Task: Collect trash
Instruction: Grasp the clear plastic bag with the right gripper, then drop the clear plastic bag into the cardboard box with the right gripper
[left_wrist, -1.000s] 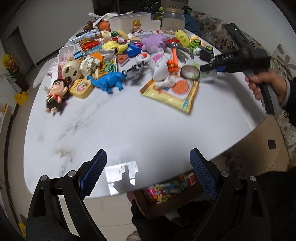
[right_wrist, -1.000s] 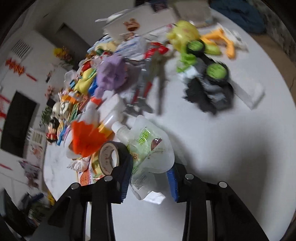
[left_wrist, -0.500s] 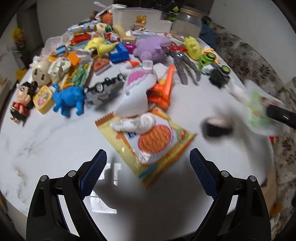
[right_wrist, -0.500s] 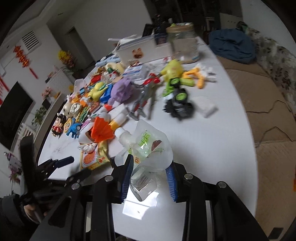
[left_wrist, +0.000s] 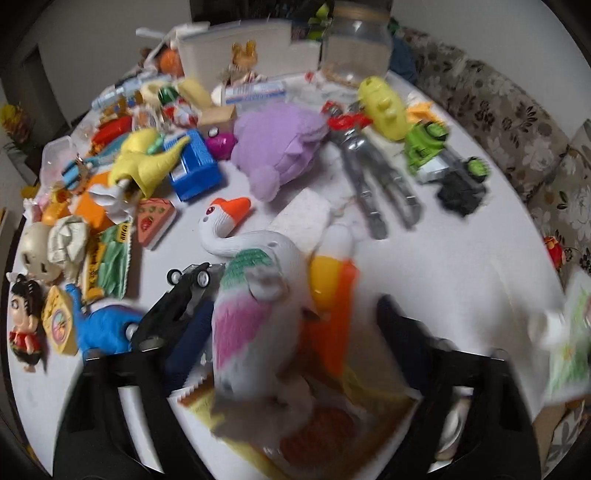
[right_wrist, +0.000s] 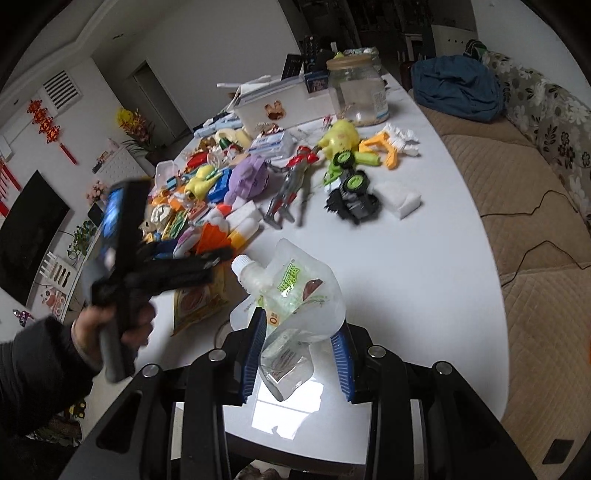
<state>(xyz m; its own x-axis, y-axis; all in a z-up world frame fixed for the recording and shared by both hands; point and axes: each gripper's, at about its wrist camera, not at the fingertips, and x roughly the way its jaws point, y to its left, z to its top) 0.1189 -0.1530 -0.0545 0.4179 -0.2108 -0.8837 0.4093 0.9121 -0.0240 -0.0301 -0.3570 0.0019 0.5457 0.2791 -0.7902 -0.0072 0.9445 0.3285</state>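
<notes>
While toys crowded the white tabletop (right_wrist: 424, 258) beside a sofa (right_wrist: 517, 177), right gripper (right_wrist: 300, 354) fingers pinched a clear spouted pouch (right_wrist: 299, 291), spout aimed up-left; left gripper (left_wrist: 291, 339) fingers, just closing, straddled a toy bird (left_wrist: 255, 314).

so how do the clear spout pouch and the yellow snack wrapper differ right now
The pouch is clear with a white cap; the wrapper is opaque yellow with an orange print. The pouch is clamped in the right gripper, above the table; the wrapper lies flat on it, toys on top. Both are flexible empty packaging.
</notes>
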